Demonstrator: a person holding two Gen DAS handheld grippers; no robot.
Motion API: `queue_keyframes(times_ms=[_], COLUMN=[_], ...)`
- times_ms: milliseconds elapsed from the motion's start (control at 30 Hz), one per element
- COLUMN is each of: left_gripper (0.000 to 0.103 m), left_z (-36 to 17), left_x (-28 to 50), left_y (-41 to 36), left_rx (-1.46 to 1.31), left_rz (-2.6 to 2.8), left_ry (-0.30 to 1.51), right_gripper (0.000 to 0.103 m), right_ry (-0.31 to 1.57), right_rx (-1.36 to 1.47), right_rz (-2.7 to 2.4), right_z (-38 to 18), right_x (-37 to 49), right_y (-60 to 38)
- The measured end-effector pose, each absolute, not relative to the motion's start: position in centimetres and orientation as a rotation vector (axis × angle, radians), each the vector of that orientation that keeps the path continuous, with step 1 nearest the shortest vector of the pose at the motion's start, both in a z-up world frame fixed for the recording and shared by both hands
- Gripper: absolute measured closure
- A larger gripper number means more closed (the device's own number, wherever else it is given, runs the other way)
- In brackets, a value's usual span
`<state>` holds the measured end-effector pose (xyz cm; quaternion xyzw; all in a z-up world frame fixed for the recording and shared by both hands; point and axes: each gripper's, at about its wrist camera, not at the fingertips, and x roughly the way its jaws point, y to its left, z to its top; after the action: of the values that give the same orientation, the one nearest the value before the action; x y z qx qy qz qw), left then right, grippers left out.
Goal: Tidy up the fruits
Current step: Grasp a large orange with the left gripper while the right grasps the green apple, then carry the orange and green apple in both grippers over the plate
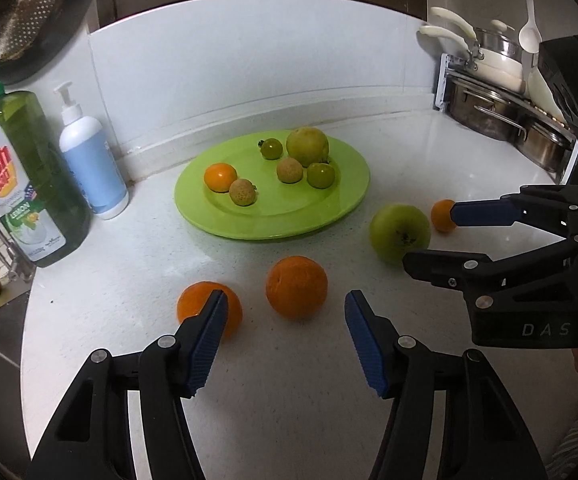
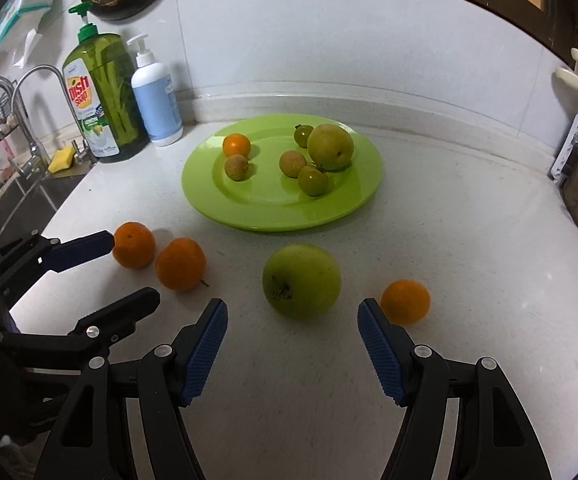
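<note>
The left claw (image 1: pixel 285 340), jaws parted and empty, hung over the counter (image 1: pixel 249 380) with one orange (image 1: pixel 296 287) dead ahead between its pads and another orange (image 1: pixel 209 308) partly hidden behind its left finger. The right claw (image 2: pixel 293 350), equally wide and empty, faced the green apple (image 2: pixel 301 280), apparently nearer than the small orange (image 2: pixel 405 301). The green plate (image 2: pixel 209 200) already held six fruits.

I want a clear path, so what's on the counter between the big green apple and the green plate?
Nothing: bare white counter separates the apple from the plate, clearest in the right wrist view. The oranges lie off to either side.
</note>
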<state>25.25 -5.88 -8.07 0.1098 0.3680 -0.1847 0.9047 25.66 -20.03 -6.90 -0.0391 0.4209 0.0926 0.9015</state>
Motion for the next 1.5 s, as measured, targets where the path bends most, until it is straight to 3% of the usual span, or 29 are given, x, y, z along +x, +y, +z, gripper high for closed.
queue_keyframes(times_ms=[700,867,967,1500], left_gripper=[0.057,0.062,0.062,0.063], left_z=[-10.3,-10.5,-10.5,-9.8], left_x=[28.0,28.4,28.4,28.2], left_y=[-6.9,-7.0,-6.9,-6.4], left_rx=[0.244,0.240,0.236,0.187], left_rz=[-0.417,-0.435,-0.434,-0.429], left_ry=[0.803,0.815,0.815,0.833], right_gripper=[0.036,0.044,0.051,0.051], right_ry=[0.915,0.922,0.923,0.919], right_rx=[-0.078,-0.078,-0.077,-0.060], right_rz=[0.190,0.198,0.207,0.216], right_z=[-9.1,-9.3,-9.3,-9.6], right_x=[28.7,29.2,29.3,29.3], right_y=[-20.4,-20.3,-20.3,-20.5])
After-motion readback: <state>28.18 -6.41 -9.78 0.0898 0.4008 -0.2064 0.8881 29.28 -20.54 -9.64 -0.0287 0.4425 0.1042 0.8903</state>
